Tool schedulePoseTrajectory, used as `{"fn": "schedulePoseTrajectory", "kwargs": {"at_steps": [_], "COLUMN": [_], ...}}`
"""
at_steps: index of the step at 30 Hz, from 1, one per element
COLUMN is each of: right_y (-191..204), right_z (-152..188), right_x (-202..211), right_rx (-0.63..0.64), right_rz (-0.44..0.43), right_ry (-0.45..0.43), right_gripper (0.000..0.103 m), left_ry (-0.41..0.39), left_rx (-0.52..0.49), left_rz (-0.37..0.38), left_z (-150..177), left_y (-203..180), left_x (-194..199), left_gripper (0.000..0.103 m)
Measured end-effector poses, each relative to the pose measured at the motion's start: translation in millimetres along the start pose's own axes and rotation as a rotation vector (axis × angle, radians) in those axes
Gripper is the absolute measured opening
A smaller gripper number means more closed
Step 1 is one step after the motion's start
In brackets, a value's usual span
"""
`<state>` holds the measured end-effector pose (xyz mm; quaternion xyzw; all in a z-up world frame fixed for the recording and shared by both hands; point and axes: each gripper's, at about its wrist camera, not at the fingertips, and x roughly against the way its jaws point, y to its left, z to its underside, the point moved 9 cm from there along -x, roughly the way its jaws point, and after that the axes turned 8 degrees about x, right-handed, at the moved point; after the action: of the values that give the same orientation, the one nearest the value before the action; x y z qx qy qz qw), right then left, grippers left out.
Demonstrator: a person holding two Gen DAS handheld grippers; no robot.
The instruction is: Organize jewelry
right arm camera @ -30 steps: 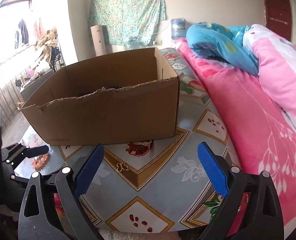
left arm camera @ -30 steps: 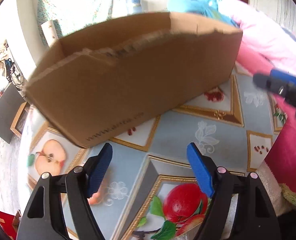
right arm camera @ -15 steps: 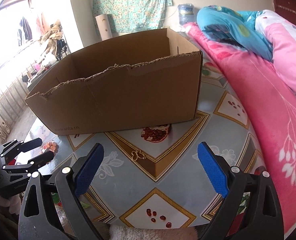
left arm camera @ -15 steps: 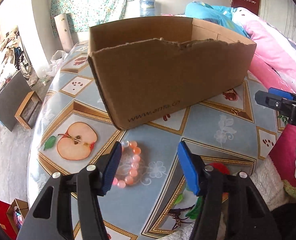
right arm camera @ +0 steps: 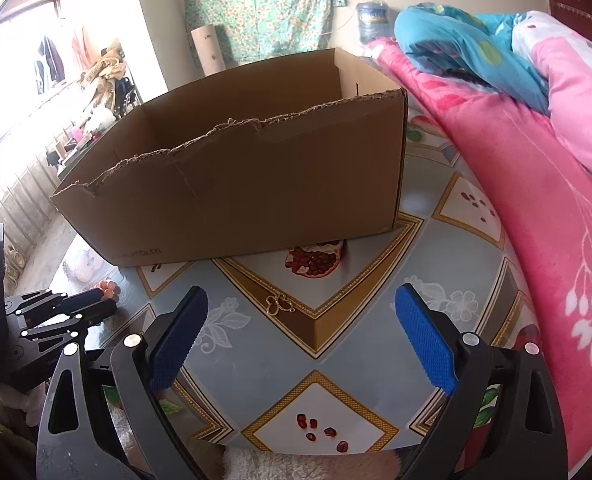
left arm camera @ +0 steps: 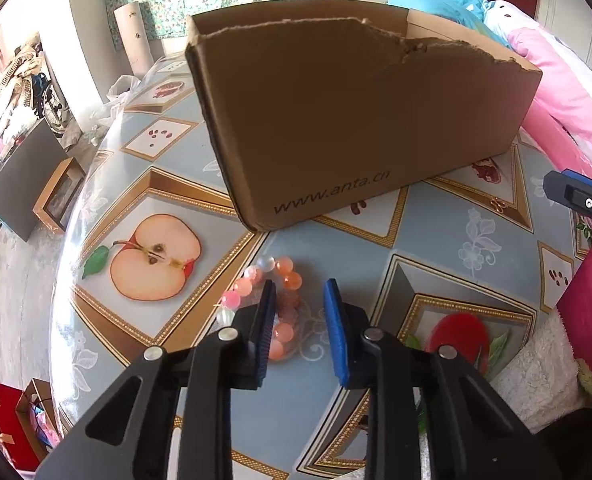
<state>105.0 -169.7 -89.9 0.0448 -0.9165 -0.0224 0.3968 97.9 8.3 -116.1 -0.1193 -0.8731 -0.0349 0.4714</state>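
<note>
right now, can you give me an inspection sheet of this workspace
surface: table under a glossy fruit-print cover
job's things: pink bead bracelet lying by the cardboard box; small gold piece in front of the box
clutter: nothing seen
grippers: left hand-held gripper closing, bracelet beads between the pads, not yet pressed; right hand-held gripper open, holding nothing
cables: nothing seen
surroundings: pink blanket alongside, floral cloth on the wall
</note>
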Motion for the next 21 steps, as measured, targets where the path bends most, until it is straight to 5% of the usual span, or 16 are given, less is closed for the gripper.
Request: {"fn": "schedulePoseTrajectory", "kwargs": {"at_steps": [6,21], "right_y": [-2,-4], "right_z": [1,1], "right_x": [-1,1], "right_rx": [-0.010,-0.012], "right_rz": [-0.002,-0.003], "right_ry": [0.001,-0.003], "right_gripper": [0.091,0.091], "left_ry": [0.003,0.012], "left_rx": [-0.008,-0.050], "left_rz": [0.016,0.104], "left_z": [-2,-6], "left_y": [-4,-42], "left_x": [-2,-5], "left_gripper": [0.014,0.014]}}
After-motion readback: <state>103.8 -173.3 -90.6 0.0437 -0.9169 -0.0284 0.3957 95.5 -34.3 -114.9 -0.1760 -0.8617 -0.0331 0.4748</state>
